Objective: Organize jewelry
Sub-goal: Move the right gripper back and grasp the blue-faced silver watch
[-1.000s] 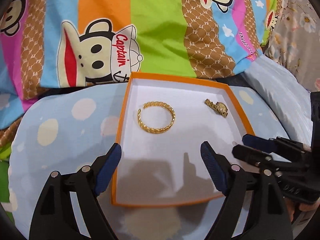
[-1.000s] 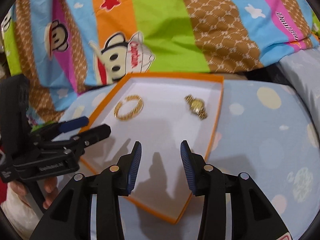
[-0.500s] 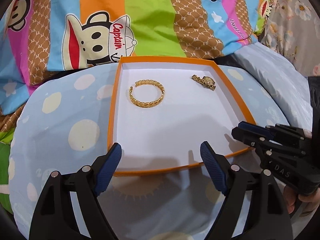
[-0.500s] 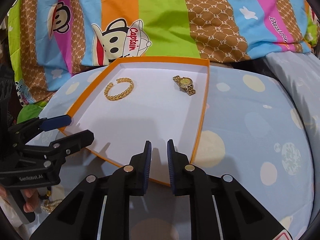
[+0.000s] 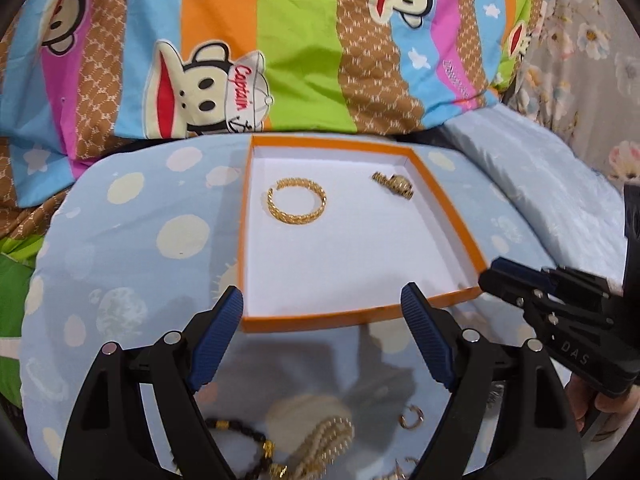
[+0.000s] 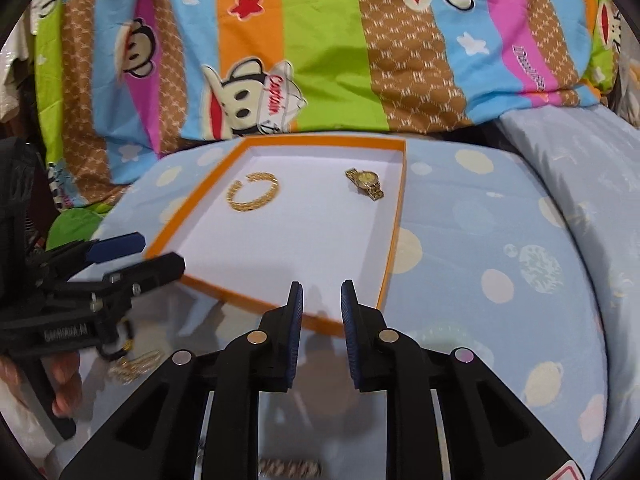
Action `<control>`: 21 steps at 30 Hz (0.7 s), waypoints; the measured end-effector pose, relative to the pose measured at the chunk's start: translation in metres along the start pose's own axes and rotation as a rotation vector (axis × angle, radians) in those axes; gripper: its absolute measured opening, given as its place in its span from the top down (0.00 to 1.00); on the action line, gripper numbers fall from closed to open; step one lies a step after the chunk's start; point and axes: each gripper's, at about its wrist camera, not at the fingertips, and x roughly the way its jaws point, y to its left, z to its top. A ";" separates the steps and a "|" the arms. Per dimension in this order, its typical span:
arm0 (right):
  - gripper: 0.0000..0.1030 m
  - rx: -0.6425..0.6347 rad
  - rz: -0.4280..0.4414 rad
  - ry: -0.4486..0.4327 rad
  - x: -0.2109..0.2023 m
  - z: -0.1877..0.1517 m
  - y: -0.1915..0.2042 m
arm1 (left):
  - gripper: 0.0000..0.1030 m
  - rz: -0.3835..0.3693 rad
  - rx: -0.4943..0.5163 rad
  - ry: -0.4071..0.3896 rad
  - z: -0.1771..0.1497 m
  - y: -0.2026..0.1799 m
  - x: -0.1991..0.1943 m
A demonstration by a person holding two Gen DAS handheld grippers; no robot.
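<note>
An orange-rimmed white box (image 5: 344, 322) (image 6: 394, 220) lies on a blue spotted cushion. Inside are a gold bangle (image 5: 296, 200) (image 6: 253, 192) and a gold watch (image 5: 394, 185) (image 6: 365, 183). My left gripper (image 5: 322, 336) is open and empty, just in front of the box's near rim. Below it lie a pearl necklace (image 5: 324, 444), a dark bead strand (image 5: 240, 432) and a small gold ring (image 5: 412, 416). My right gripper (image 6: 321, 322) is empty, its jaws a narrow gap apart over the box's near corner. Each gripper shows in the other's view (image 5: 516, 280) (image 6: 152, 256).
A striped monkey-print quilt (image 5: 280, 48) rises behind the box. A pale blue pillow (image 5: 540, 184) lies to the right. Gold jewelry (image 6: 134, 364) lies under the left gripper and a gold chain (image 6: 288, 468) at the bottom edge of the right wrist view.
Both grippers have pulled back from the box toward the near side, bringing the loose jewelry into view. The right gripper's jaws narrowed from wide open, then parted slightly.
</note>
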 end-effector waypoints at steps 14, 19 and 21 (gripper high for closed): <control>0.54 -0.168 0.095 0.014 -0.050 -0.094 0.034 | 0.16 0.091 -0.106 -0.018 -0.095 0.050 -0.072; 0.54 -0.136 0.123 0.029 -0.044 -0.108 0.044 | 0.16 0.072 -0.085 0.014 -0.120 0.039 -0.067; 0.54 -0.128 0.127 0.035 -0.041 -0.112 0.049 | 0.16 0.064 -0.051 0.010 -0.120 0.028 -0.065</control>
